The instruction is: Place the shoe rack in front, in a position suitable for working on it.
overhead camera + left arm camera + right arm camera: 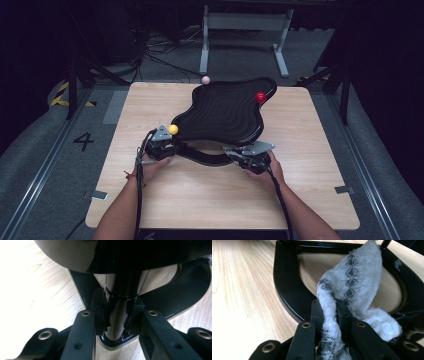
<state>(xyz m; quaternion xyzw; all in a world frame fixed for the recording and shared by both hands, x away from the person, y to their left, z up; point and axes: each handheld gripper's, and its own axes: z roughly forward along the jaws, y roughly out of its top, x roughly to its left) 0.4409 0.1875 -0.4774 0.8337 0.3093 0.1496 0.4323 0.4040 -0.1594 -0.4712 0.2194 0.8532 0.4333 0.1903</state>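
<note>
At the near edge of the table [150, 200], the left gripper [116, 326] is clamped tight on a glossy black post [120, 305] of the stand [175, 297], its jaws pinched on either side of it. The right gripper [329, 315] is closed hard on a bunched white cloth [357, 280], which trails up and over the stand's curved frame [287, 290].

The work looks like wiping the stand: one hand steadies it while the other brings the cloth to it. Next, the cloth probably has to be dragged along the frame with the post held firm, since the tray [225, 112] above could rock and shed its balls.

The cloth is soft, fluffy weave with a grey diamond pattern. The stand is smooth, shiny, rounded plastic. The tray is wavy-edged, ribbed and black, carrying a yellow ball [173, 129], a red ball [260, 96] and a pink ball [205, 79] at its rim. The table is pale wood grain.
</note>
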